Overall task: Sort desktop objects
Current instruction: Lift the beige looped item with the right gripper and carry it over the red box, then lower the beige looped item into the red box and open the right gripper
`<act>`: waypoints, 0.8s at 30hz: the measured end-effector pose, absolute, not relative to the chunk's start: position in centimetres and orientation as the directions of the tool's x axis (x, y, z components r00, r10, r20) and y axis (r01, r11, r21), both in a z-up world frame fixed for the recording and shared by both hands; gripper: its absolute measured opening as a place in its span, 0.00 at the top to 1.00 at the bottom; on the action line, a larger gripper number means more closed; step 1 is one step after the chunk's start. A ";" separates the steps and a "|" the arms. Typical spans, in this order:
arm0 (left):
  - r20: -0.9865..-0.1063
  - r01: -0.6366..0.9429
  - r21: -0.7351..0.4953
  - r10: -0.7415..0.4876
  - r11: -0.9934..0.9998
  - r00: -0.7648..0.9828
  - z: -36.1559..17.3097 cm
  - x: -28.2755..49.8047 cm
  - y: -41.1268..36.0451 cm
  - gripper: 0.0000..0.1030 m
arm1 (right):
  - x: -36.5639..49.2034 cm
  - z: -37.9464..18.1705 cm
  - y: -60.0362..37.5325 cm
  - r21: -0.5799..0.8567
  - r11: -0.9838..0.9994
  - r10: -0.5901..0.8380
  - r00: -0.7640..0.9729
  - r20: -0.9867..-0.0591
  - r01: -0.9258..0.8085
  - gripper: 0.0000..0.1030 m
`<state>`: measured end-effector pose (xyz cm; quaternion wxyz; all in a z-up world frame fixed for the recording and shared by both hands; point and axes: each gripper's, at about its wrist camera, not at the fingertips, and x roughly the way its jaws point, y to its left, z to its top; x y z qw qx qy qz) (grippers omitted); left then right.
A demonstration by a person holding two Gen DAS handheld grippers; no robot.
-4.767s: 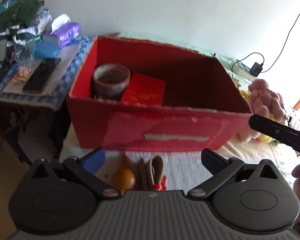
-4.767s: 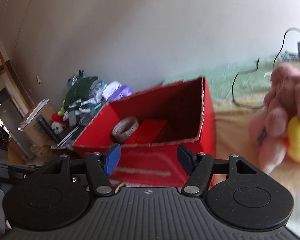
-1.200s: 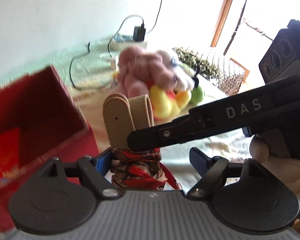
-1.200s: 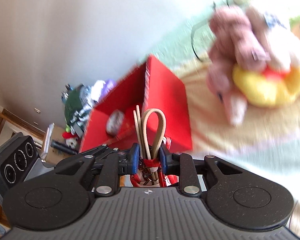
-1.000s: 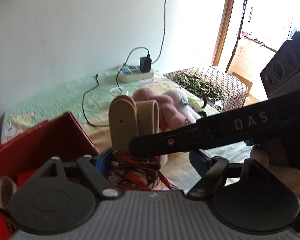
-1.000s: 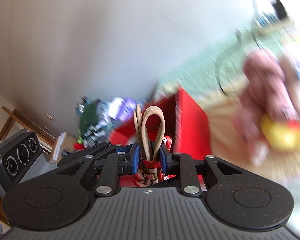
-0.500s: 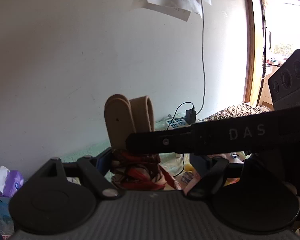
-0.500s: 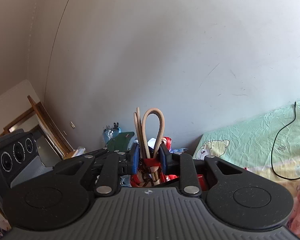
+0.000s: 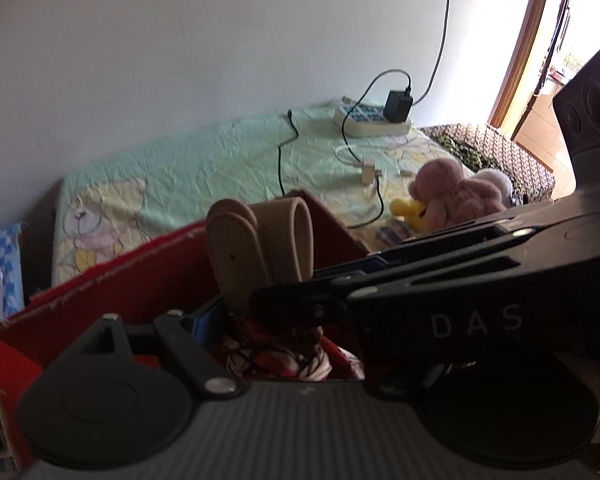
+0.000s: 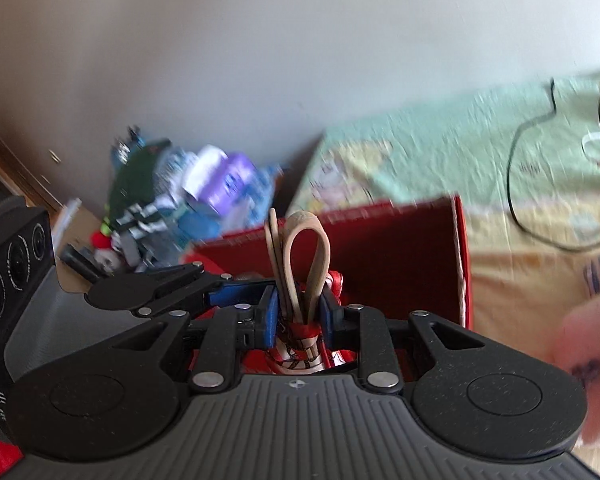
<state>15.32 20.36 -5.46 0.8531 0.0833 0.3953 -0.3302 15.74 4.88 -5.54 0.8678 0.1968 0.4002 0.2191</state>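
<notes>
Up high over the red box (image 10: 400, 248), which looks like rough cardboard with torn edges, both tongs meet at one thing. It is a tan strap loop (image 10: 306, 256), smooth and bent round like a ribbon, tied to a red and white patterned bundle (image 10: 300, 354). The right tongs (image 10: 298, 314) squeeze the strap tight between blue pads. The left tongs (image 9: 260, 320) sit around the same bundle, but how tight cannot be told. Behind lies a bed (image 9: 204, 160) with a crinkly pale green sheet, a fluffy pink plush toy (image 9: 452, 192) and a power strip (image 9: 372, 120) by the plain wall.
</notes>
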 end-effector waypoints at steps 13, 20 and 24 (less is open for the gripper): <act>-0.861 0.613 -0.069 -0.357 0.787 0.362 -8.5 18.2 20.4 0.24 | 18.8 -9.2 7.0 0.512 0.855 0.503 0.369 -0.781 -0.082 0.78; -0.867 0.581 -0.025 -0.307 0.814 0.393 -8.2 19.0 21.9 0.22 | 19.9 -9.7 8.2 0.431 0.896 0.438 0.379 -0.815 -0.108 0.81; -0.888 0.544 -0.033 -0.275 0.838 0.370 -8.7 19.8 22.6 0.23 | 20.5 -10.5 9.2 0.366 0.922 0.387 0.382 -0.839 -0.128 0.80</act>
